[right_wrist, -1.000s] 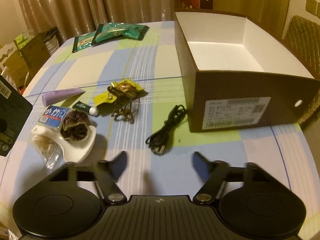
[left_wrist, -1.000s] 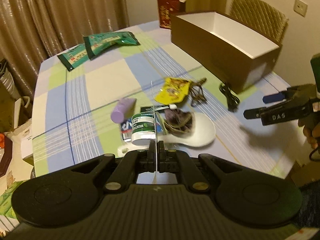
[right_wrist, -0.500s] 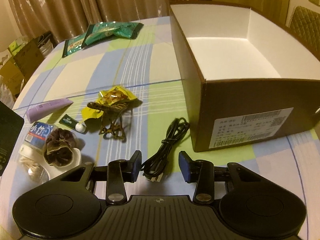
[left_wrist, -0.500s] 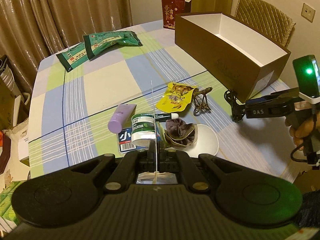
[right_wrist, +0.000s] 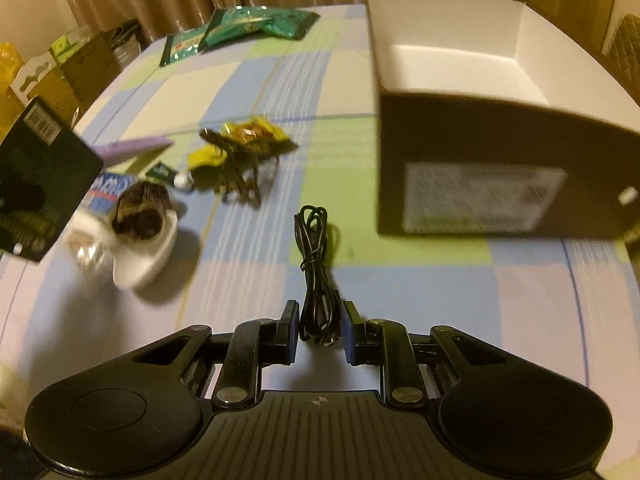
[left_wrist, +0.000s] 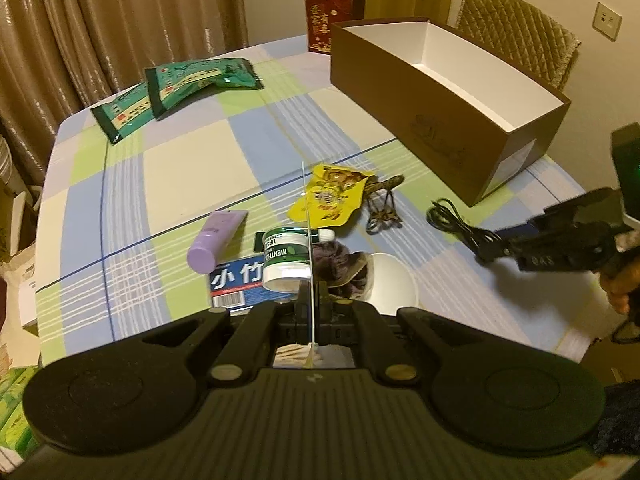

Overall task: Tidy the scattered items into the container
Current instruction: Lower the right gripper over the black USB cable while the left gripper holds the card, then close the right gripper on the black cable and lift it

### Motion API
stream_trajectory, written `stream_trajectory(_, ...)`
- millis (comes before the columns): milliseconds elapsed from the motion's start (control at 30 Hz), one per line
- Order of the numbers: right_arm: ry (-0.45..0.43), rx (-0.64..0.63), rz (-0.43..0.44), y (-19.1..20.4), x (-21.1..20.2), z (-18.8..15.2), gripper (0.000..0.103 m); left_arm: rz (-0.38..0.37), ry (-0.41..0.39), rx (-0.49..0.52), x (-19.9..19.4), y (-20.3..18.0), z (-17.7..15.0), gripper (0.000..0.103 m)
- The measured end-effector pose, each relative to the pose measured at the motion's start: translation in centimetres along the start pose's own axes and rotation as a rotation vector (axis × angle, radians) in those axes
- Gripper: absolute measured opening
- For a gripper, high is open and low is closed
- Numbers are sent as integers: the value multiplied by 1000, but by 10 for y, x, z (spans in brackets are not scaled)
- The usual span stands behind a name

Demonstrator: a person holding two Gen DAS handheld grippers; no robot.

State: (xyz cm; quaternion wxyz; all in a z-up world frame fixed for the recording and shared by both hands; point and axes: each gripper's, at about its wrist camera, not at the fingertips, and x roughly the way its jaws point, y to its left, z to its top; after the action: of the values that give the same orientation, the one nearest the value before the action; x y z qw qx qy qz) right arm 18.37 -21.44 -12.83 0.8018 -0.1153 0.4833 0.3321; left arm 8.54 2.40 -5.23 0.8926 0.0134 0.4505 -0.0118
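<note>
My left gripper (left_wrist: 310, 300) is shut on the thin edge of a clear plastic bag of cotton swabs (left_wrist: 296, 354) and holds it above the table. My right gripper (right_wrist: 320, 322) is low over the table with its jaws closing around the near end of a coiled black cable (right_wrist: 316, 264); the cable lies between the fingers. In the left wrist view the right gripper (left_wrist: 496, 246) meets the cable (left_wrist: 452, 220). The brown open box (left_wrist: 444, 96) with a white inside stands at the far right, and shows in the right wrist view too (right_wrist: 480, 140).
Scattered items lie mid-table: a purple tube (left_wrist: 216, 236), a green-white lip balm tin (left_wrist: 286, 260), a blue tissue pack (left_wrist: 236, 284), a yellow snack packet (left_wrist: 332, 196), a brown hair claw (left_wrist: 382, 208), a dark scrunchie (left_wrist: 340, 268) on a white dish (left_wrist: 394, 284). Two green packets (left_wrist: 176, 88) lie far left.
My right gripper moved down and forward to the black cable and narrowed its jaws around it. My left gripper stayed shut on the bag and rose slightly.
</note>
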Motion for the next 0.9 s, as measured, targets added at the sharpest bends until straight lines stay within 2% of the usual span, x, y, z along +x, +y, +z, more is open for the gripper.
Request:
stream_trajectory(167,36,6,-10,-8,-17,-18,21,-17,8,4,4,-3,2,0)
stream_trajectory(233,36,1,-7,-8,-23,-22,29,-18,13,5,6,-4,3,0)
stream_trajectory(300,16,-10,-24,-6,-26,-24,63,-20,16,5,7,-5,3,0)
stream_trajectory(367,-19,-21,-33,-5,-28,-24,63,-24,20,6,9,-5,4,0)
stream_trajectory(533,-41,-42,-36,-3,-12,-14,62,-31,21,16,10,-10,6,0)
stream_trajectory(633,-50,-57,-38,-3,-3,-10,56,-36,26,21,12,-13,6,0)
stream_trajectory(700,-45,-75,-47,-1,2,-7,43,-40,27,24,13,-16,6,0)
stream_trajectory(733,-42,-83,-47,-1,4,-7,41,-42,29,25,14,-18,6,0)
stream_trajectory(833,-18,-109,-43,1,9,-9,19,-47,32,27,15,-22,6,0)
stream_trajectory(900,-9,-144,-49,4,10,-14,15,-51,34,29,16,-25,6,0)
